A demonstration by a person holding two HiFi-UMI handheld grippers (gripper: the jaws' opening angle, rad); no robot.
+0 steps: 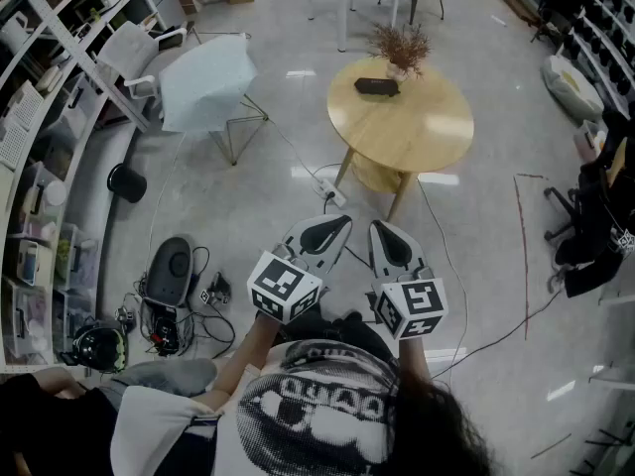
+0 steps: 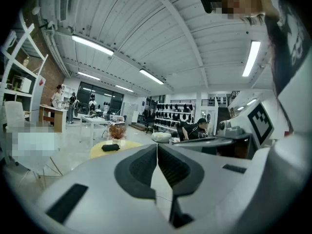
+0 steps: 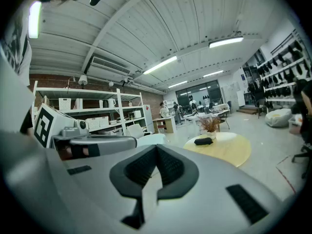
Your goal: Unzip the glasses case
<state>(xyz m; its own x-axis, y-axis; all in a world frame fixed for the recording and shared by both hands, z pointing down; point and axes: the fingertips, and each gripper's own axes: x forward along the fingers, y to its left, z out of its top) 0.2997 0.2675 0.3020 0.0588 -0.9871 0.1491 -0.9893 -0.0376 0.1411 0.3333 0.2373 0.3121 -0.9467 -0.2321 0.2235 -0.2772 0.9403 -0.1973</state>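
Observation:
A black glasses case (image 1: 377,86) lies on a round wooden table (image 1: 417,132), far ahead of both grippers. It shows small in the left gripper view (image 2: 110,147) and in the right gripper view (image 3: 203,141). My left gripper (image 1: 342,221) and right gripper (image 1: 380,228) are held side by side at chest height, well short of the table. Both are shut with nothing between their jaws (image 2: 157,146) (image 3: 156,147).
A potted dried plant (image 1: 401,48) stands just behind the case. A chair under a pale cover (image 1: 205,82) is left of the table, shelving (image 1: 40,157) runs along the left wall. Cables and gear (image 1: 171,300) lie on the floor at lower left. A red line (image 1: 523,256) marks the floor at right.

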